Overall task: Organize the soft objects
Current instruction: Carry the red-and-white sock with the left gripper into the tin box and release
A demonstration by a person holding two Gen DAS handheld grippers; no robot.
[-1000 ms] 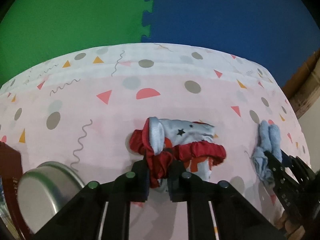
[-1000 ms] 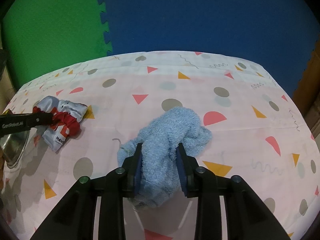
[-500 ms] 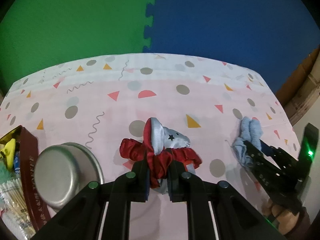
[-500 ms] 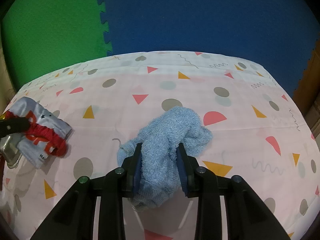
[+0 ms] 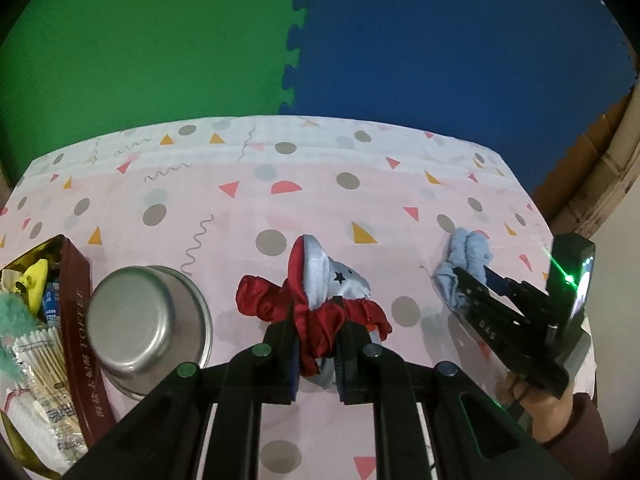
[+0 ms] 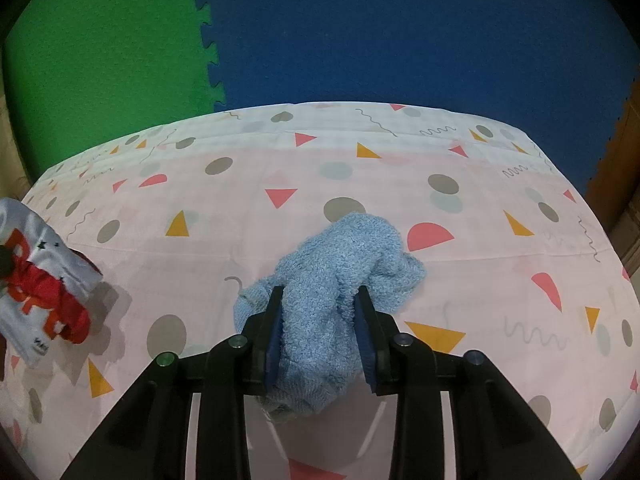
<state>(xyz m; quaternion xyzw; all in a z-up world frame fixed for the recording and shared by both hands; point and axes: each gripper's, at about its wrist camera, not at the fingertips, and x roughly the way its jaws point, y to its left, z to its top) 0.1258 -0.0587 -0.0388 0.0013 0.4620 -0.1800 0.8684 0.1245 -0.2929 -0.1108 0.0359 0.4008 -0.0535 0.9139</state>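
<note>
My left gripper (image 5: 316, 322) is shut on a bundle of red scrunchie (image 5: 320, 312) and pale blue satin cloth (image 5: 324, 272) with stars, held above the patterned table. The same red and pale blue bundle (image 6: 36, 284) hangs at the far left of the right wrist view. My right gripper (image 6: 318, 312) is shut on a light blue terry towel (image 6: 340, 256), which rests bunched on the tablecloth. From the left wrist view the right gripper (image 5: 476, 280) and the towel (image 5: 466, 256) show at the right, held by a person's hand (image 5: 532, 404).
An upturned steel bowl (image 5: 148, 320) sits left of my left gripper. Beside it a dark red tin (image 5: 80, 320) holds cotton swabs, packets and a yellow item. Green and blue foam mats (image 5: 296, 40) lie beyond the table's far edge. Cardboard (image 5: 600, 152) stands at right.
My left gripper has lifted and pulled back with the red and pale blue bundle, bringing the bowl and tin further into view. The right gripper and towel have stayed still.
</note>
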